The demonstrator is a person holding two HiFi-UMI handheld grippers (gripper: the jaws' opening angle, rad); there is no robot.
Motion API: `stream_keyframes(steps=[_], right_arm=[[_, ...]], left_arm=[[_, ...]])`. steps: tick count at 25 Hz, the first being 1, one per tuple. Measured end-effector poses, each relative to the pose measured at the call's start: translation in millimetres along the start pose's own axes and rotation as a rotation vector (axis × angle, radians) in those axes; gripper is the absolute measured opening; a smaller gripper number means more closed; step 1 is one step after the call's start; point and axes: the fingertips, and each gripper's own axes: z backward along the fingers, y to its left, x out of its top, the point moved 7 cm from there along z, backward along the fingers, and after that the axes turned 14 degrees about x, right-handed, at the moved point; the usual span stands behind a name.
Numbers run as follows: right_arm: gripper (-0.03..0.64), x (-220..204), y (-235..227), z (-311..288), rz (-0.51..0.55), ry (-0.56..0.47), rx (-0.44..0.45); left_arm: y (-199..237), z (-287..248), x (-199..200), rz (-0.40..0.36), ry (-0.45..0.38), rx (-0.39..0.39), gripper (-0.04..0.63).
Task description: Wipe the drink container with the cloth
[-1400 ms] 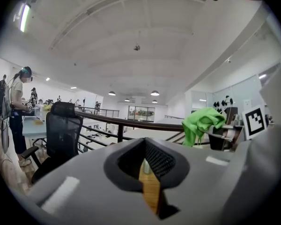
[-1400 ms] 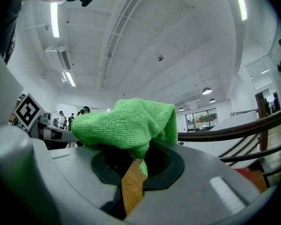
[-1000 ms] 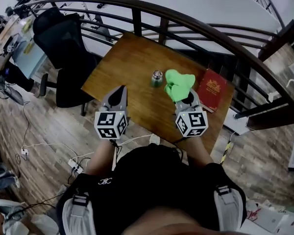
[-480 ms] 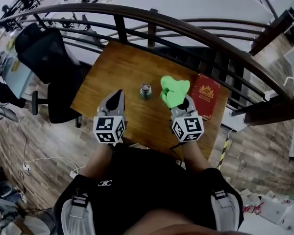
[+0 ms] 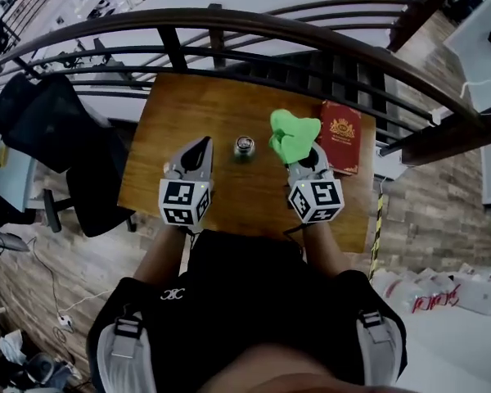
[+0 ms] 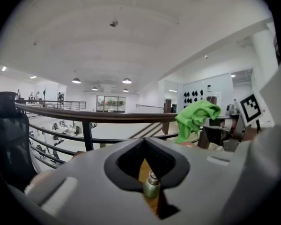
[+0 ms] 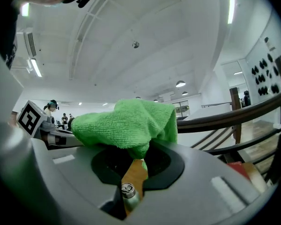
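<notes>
Spanning the space under both tools is a rectangular table [image 5: 172, 113] of brown, grained wood. The right gripper [image 5: 304, 154] is clamped on a green cloth [image 5: 293, 135], soft-piled and bunched, which rises over its jaw tips. The left gripper [image 5: 203, 144] has its jaws together with nothing in them. The container [image 5: 245, 146], a small round metal flask with a capped neck, stands upright between the two tools, touching neither.

A second ago the container stood ahead of both tips. Both tools have since come forward, and it is now roughly level with them.

Beyond the tips a dark curved railing [image 5: 229, 19] bounds the table's far edge. A black chair [image 5: 57, 129] stands left of the left gripper. A red book [image 5: 340, 133] lies just right of the cloth. The bunched cloth blocks much of the right gripper's forward view.
</notes>
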Motion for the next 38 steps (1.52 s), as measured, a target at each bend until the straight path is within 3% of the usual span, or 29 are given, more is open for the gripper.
stream_keyframes(steps=[3,8,13,19,24,31,38], right_arm=[[0.048,1,7,-1,0.012,0.008,-0.042],[0.048,-7,10,6,-0.005,0.02,-0.115],[0.048,-11,11,12,-0.005,0.034,-0.157],[0.048,-12,6,18,-0.005,0.037,-0.197],[0.048,-16,3,20,-0.009,0.046,-0.221],[0.048,-24,1,21,-0.014,0.065,-0.244],[0.048,-33,1,20,-0.033,0.095,-0.245]], left_arm=[[7,-10,-1,-0.037,0.01,-0.062,0.054],[0,-27,-10,-0.183,0.032,-0.153,0.054],[-8,-40,-18,-0.203,0.072,-0.239,0.057],[-21,-58,-30,-0.243,0.122,-0.357,0.169],[-27,-72,-50,-0.265,0.193,-0.432,0.21],[-39,-90,-76,-0.328,0.271,-0.517,0.27],[-53,-107,-101,-0.369,0.346,-0.552,0.296]])
